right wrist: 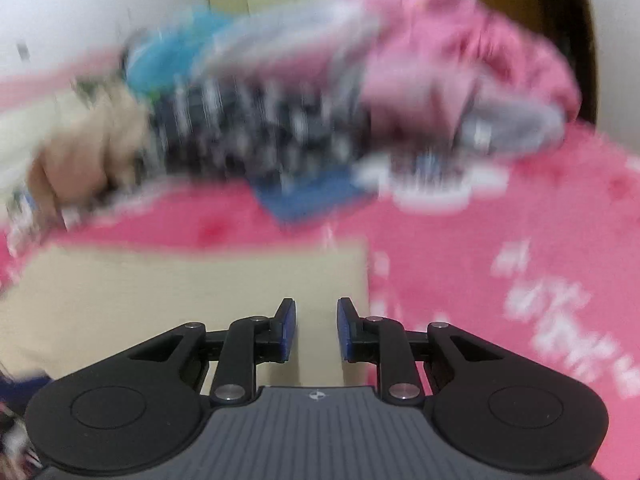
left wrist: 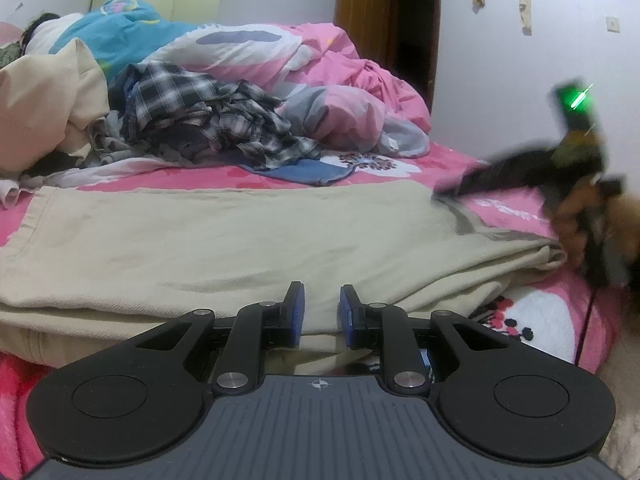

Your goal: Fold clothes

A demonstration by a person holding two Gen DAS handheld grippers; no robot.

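beige garment (left wrist: 224,236), pink floral bedsheet (left wrist: 432,164), black-white plaid shirt (left wrist: 208,116)

Beige garment (left wrist: 240,236): woven cloth, matt, faint diagonal twill, slightly creased. Bed sheet (left wrist: 520,208): pink printed cloth, matt, soft. Plaid shirt (left wrist: 208,120): thin woven cloth, crumpled. Pink duvet (left wrist: 352,92): smooth cloth, faint sheen, heavily rumpled. Left hand-held gripper (left wrist: 322,306): matt black plastic links, bright metal pivot pins, blue rubbery-looking pads, ribbed grey plastic body. Right hand-held gripper (right wrist: 316,328): same matt black plastic, metal pins, blue pads. Door (left wrist: 360,4): brown wood, semi-gloss. Wall (left wrist: 500,40): painted, matt, scuffed.
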